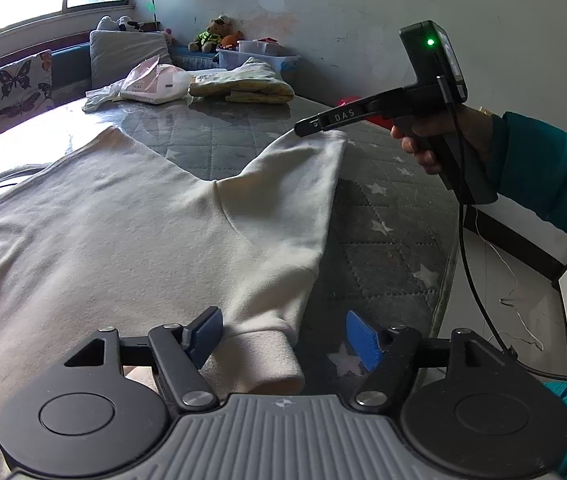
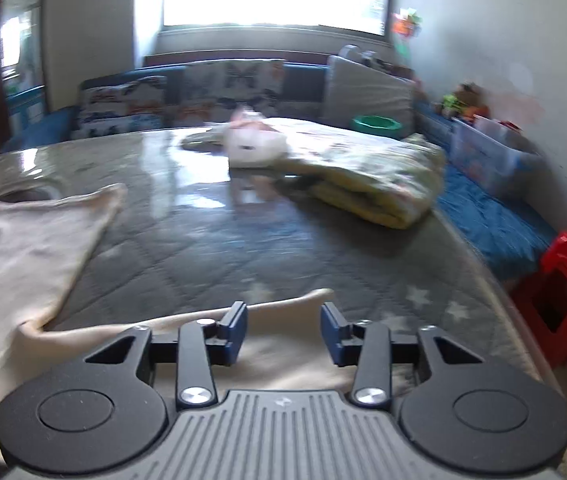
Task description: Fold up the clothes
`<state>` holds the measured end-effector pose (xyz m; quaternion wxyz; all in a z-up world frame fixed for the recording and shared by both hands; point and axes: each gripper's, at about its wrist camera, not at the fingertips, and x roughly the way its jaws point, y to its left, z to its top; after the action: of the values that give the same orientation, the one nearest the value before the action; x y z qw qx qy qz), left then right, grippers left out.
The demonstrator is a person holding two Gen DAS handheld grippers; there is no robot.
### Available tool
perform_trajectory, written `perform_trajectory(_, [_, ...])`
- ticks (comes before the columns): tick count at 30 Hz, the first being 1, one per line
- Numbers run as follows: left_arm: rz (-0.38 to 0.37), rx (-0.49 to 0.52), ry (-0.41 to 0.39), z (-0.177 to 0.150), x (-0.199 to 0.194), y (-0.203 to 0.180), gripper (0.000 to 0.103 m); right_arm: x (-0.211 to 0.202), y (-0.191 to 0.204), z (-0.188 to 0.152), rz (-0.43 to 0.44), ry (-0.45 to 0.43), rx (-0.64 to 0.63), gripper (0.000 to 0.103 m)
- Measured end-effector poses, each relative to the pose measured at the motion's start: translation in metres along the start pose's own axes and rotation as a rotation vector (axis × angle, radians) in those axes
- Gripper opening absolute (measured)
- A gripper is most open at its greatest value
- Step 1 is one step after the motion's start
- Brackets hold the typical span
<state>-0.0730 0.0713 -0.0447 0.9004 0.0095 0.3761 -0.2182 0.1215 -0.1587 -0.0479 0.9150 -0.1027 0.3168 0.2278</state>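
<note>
A cream long-sleeved top (image 1: 95, 240) lies spread on a grey quilted mattress (image 1: 383, 240) with star prints. Its ribbed cuff (image 1: 259, 356) lies between the blue pads of my open left gripper (image 1: 285, 336), closer to the left pad. A hand in a teal sleeve holds my right gripper (image 1: 303, 126), whose tip is at the far upper corner of the sleeve part (image 1: 331, 140). In the right wrist view the right gripper (image 2: 285, 330) is open, low over the cream cloth (image 2: 275, 352), whose edge runs just ahead of the pads. That view is blurred.
A folded yellow blanket (image 1: 243, 84) and a white plastic bag (image 1: 155, 84) lie at the mattress's far end. Butterfly cushions (image 1: 7, 88) and a grey pillow (image 1: 127, 52) line the back. A red stool (image 2: 563, 292) stands off the right edge, a storage bin (image 2: 487, 160) by the wall.
</note>
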Motion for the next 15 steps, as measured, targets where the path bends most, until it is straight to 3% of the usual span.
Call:
perform_trajectory(6, [0.003, -0.014, -0.002, 0.000, 0.000, 0.001, 0.072, 0.002, 0.024, -0.010, 0.055, 0.041, -0.073, 0.053])
perform_trajectory(15, [0.026, -0.076, -0.065, -0.005, -0.033, 0.010, 0.072, -0.014, 0.015, -0.013, 0.009, 0.028, -0.053, 0.057])
